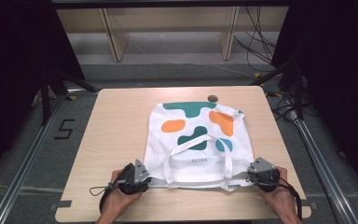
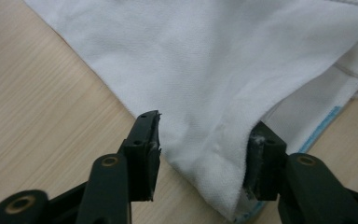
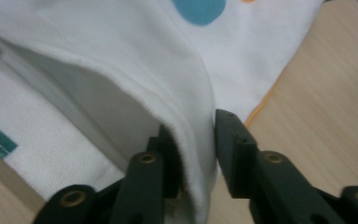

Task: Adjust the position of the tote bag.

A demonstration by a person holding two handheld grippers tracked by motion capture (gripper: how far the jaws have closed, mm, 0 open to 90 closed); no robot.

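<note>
Bag (image 1: 198, 140) flat on the tabletop (image 1: 116, 135), my two claws at its near corners.

The white bag with green, orange and blue patches lies near the middle of the tabletop, its opening and two straps (image 1: 196, 161) turned toward me. My left claw (image 1: 142, 179) sits at the bag's near left corner; in the left gripper view its jaws stand open, one on each side of that corner (image 2: 205, 154), not pinching it. My right claw (image 1: 254, 176) is at the bag's near right corner; in the right gripper view its jaws are parted around the hemmed upper edge (image 3: 186, 116) of the bag, one jaw inside the opening, one outside.
</note>
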